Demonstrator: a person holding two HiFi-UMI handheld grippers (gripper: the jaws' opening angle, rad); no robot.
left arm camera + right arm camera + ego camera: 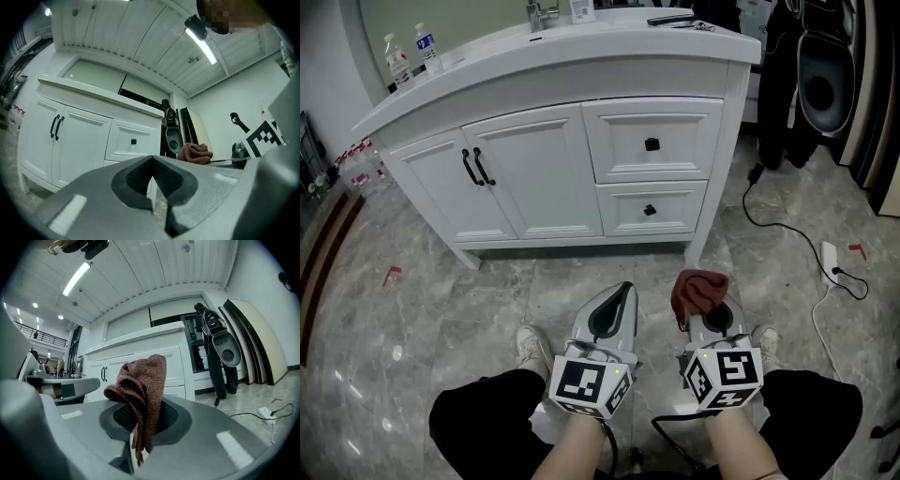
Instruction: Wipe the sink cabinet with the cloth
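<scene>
- Right gripper view: our right gripper [140, 427] clamps the cloth [145, 380], near us, cabinet [140, 357] far ahead.
- Our left gripper [152, 180]: pinched together, empty.
- Cloth looks soft, light (floppy); we'd hold its bunched middle.

Sink cabinet [546, 173] from three cameras
It is looked down on steeply from head height, well back; from the left gripper [152, 164] and right gripper [143, 411] it is viewed low, tilted upward, its front shared by all.
</scene>
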